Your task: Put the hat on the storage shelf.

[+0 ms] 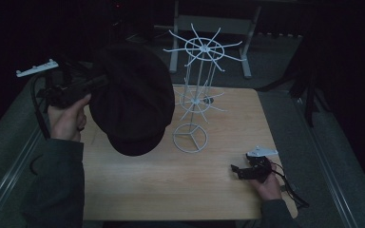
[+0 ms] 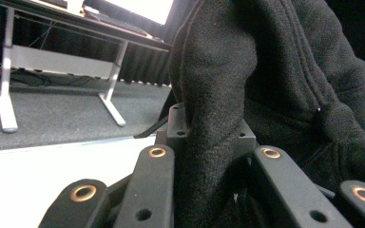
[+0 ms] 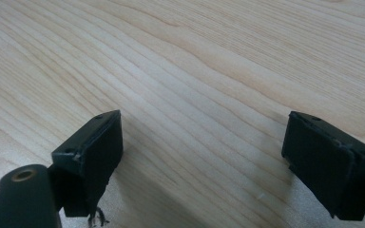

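Observation:
A black knitted cap [image 1: 132, 99] hangs in the air over the table's left half, brim downward. My left gripper [image 1: 97, 81] holds it from the left, and in the left gripper view its jaws [image 2: 214, 156] are shut on a fold of the cap's fabric [image 2: 275, 71]. A white wire display stand [image 1: 197, 85] with spoked rings rises just right of the cap on a round base [image 1: 190, 137]. My right gripper [image 1: 237, 171] rests low at the table's front right. Its jaws stand wide open over bare wood [image 3: 202, 152], with nothing between them.
The wooden table [image 1: 171, 190] ends close to the right of my right hand. A white-legged desk frame [image 1: 209, 23] stands on the grey carpet behind the table, and it shows too in the left gripper view [image 2: 62, 61]. A cable trails from the right gripper [image 1: 292, 190].

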The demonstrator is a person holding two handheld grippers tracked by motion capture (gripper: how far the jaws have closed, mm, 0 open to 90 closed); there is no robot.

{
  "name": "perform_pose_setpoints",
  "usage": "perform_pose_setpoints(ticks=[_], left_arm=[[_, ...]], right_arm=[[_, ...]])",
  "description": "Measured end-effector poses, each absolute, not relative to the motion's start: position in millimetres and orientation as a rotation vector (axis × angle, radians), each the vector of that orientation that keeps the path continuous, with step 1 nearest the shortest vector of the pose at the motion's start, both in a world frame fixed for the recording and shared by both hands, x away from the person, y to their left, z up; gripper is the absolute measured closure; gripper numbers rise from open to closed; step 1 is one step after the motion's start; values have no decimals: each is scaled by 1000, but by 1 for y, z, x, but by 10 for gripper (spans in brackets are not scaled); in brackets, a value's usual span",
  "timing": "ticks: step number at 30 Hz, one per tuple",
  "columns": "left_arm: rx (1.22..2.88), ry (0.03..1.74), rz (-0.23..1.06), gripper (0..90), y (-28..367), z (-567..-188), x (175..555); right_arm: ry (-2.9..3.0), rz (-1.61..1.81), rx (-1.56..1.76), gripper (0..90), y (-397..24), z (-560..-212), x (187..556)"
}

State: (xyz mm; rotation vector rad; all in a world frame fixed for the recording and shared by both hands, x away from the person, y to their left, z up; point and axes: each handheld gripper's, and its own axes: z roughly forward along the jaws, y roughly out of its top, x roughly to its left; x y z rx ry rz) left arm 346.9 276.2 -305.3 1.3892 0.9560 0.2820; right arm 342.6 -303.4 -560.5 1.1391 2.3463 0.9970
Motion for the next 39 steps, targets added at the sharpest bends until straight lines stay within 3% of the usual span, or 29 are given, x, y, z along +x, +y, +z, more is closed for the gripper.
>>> perform_pose_setpoints(ticks=[39], left_arm=[[1354, 843, 204, 782, 247, -274, 369]], right_arm=[[2349, 996, 1138, 134, -304, -560, 343]])
